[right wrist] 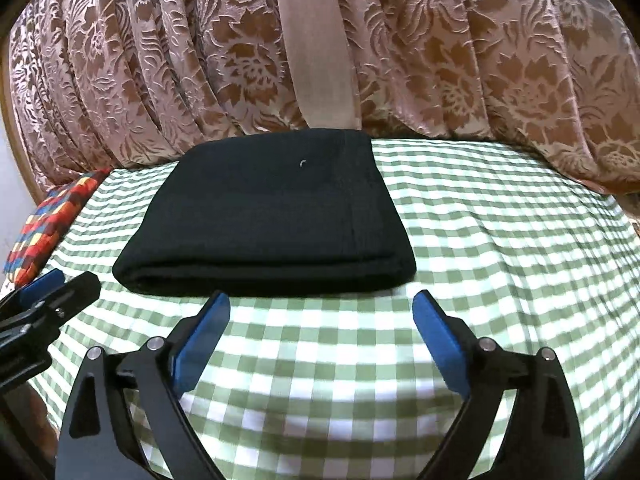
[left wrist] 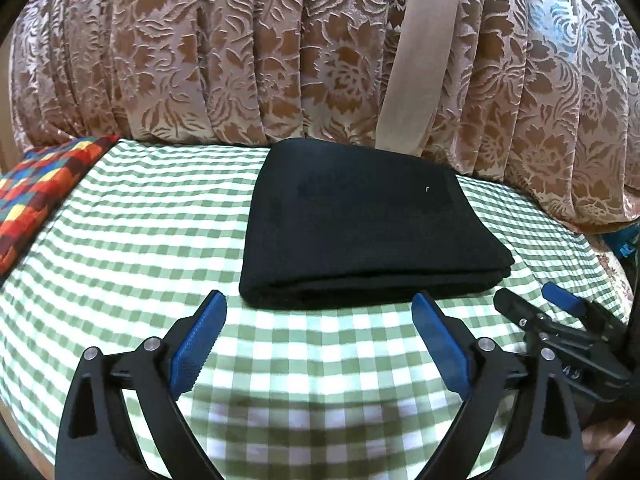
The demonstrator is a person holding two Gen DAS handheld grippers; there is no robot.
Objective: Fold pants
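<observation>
A: Where are the pants [left wrist: 360, 224]?
B: Folded flat on the checked cloth [left wrist: 140, 220], just ahead of both jaws. Left gripper [left wrist: 319, 312] and right gripper [right wrist: 321, 312] gape wide, holding nothing.
A: Best finish?
B: I'd draw straight back, clear of that near fold.

My two fisheye views are evenly lit, edges bowed and dark-cornered, near checked cloth [left wrist: 320, 360] slightly blurred, perhaps from motion.
</observation>
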